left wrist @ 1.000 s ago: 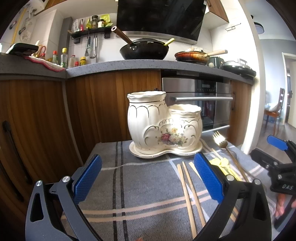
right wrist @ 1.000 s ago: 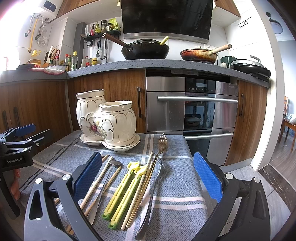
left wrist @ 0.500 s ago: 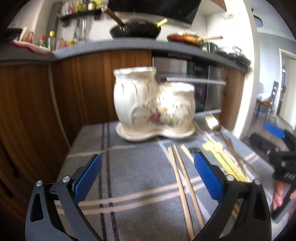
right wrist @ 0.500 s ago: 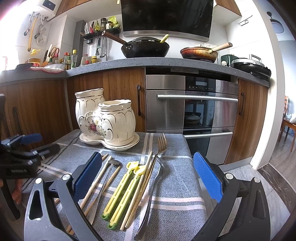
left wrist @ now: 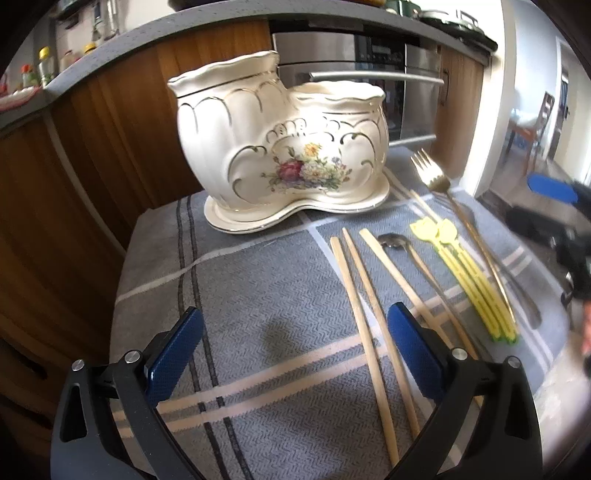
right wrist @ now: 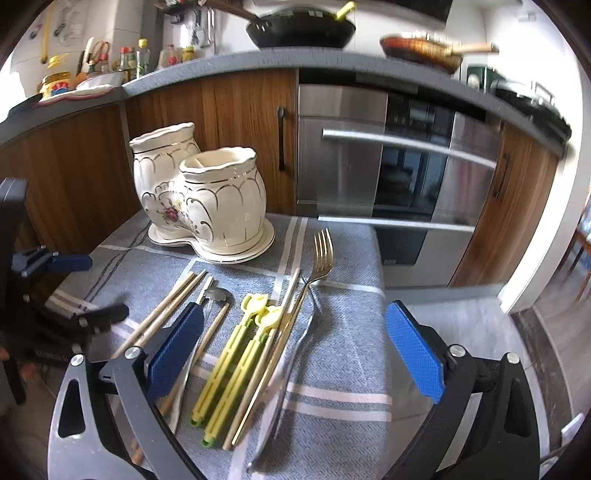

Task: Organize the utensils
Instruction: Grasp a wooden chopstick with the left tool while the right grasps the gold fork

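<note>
A cream ceramic utensil holder point(left wrist: 280, 147) with two compartments stands on its saucer at the back of a grey striped cloth point(left wrist: 258, 295); it also shows in the right wrist view point(right wrist: 207, 195). Wooden chopsticks point(left wrist: 365, 314), a spoon point(left wrist: 413, 266), yellow chopsticks point(left wrist: 469, 280) and a gold fork point(left wrist: 443, 192) lie side by side on the cloth. My left gripper point(left wrist: 291, 354) is open and empty above the cloth, left of the chopsticks. My right gripper point(right wrist: 295, 347) is open and empty, above the yellow chopsticks point(right wrist: 236, 362) and fork point(right wrist: 317, 266).
Wooden cabinets and a steel oven point(right wrist: 388, 177) stand behind the table. The counter above holds a wok point(right wrist: 299, 29), a pan and bottles. The cloth's right edge drops to the floor point(right wrist: 554, 332).
Both grippers have tilted downward and moved closer over the cloth. The holder and utensils look larger and lower in view. Nothing was picked up.
</note>
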